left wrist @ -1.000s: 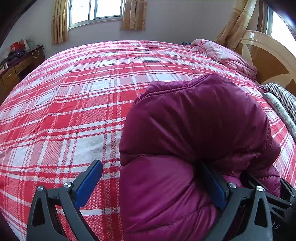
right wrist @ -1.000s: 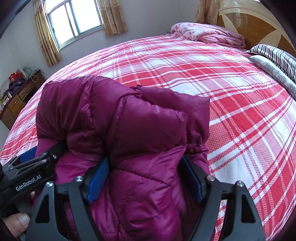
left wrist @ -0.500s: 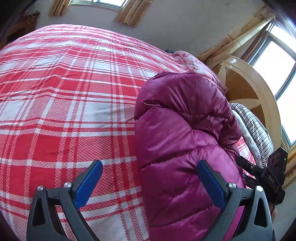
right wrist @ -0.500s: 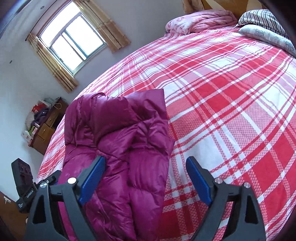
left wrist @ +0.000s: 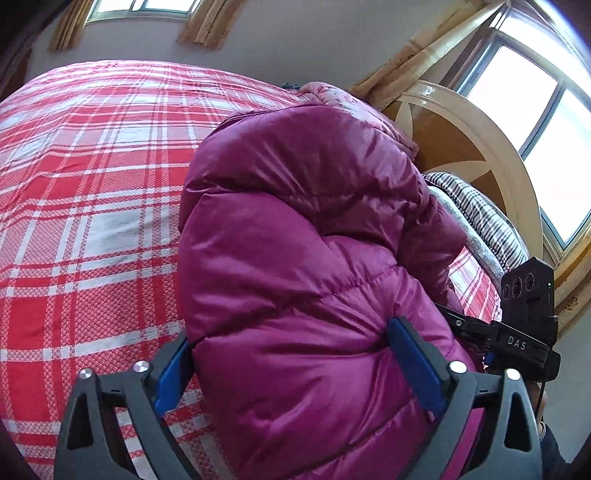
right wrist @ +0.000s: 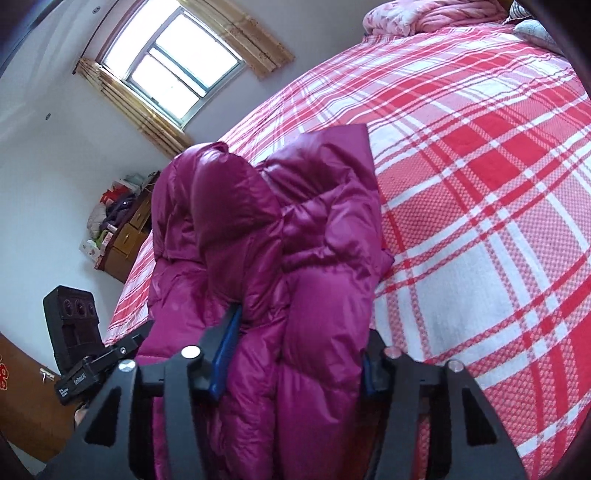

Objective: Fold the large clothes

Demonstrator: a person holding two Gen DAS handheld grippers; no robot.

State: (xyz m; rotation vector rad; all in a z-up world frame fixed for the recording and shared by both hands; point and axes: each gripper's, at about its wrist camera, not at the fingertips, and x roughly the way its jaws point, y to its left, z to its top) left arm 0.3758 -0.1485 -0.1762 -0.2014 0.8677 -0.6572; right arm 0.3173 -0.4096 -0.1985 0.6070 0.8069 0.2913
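A puffy magenta down jacket (left wrist: 303,229) lies bundled on the red-and-white plaid bed (left wrist: 92,221). My left gripper (left wrist: 293,369) has its jaws wide and closing. The jacket's near end bulges between them, touching both blue pads (left wrist: 413,365). In the right wrist view the same jacket (right wrist: 266,229) shows as two thick folds side by side. My right gripper (right wrist: 295,363) is closing on the nearer fold, with its blue pads (right wrist: 225,354) sunk into the fabric. Each view shows the other gripper's black housing beside the jacket.
A wooden headboard (left wrist: 461,155) with a striped pillow (left wrist: 484,218) stands at the bed's right. A pink quilt (right wrist: 424,14) lies at the far end. A cluttered brown dresser (right wrist: 125,240) stands by the wall left of the bed. Plaid cover (right wrist: 480,221) stretches right of the jacket.
Half a second ago both grippers stood wide, with the jacket beside one pad only. Now both have shifted over the jacket and narrowed onto it, the right one far more.
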